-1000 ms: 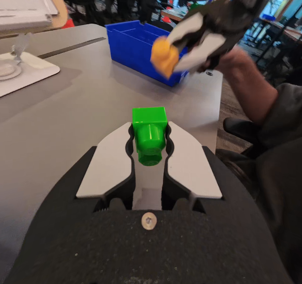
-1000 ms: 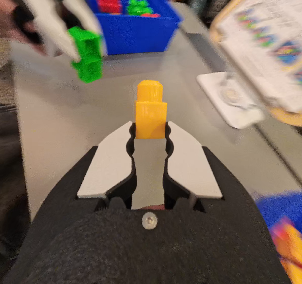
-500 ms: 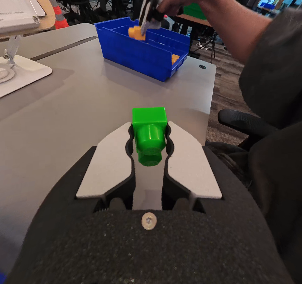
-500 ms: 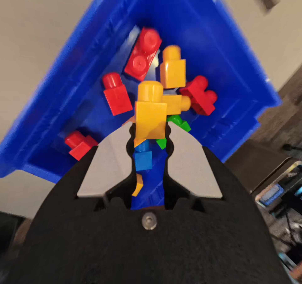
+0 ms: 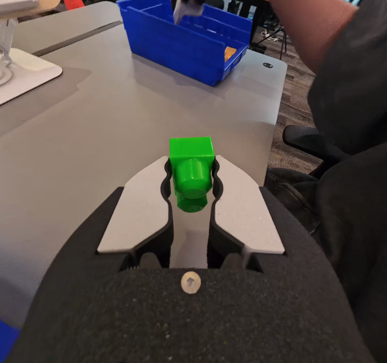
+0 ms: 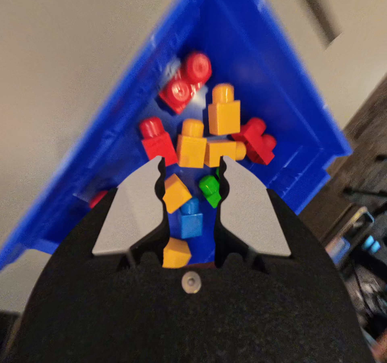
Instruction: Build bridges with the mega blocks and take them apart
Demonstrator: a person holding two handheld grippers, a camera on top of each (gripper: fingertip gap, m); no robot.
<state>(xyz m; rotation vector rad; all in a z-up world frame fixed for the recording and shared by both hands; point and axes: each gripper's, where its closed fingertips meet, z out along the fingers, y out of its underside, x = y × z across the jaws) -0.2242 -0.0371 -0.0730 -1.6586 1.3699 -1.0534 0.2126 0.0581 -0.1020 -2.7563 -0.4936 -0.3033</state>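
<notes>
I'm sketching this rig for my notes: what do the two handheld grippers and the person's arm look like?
Both the left gripper and the right gripper have a black, grainy, rounded body, one silver screw in the middle, and two pale grey fingers with wavy black inner pads. No cables or markings show. The person's arm wears a dark sleeve pushed up.

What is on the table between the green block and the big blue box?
Nothing. In the left wrist view, only bare grey table lies between the green block, held in the left gripper, and the blue bin.
</notes>
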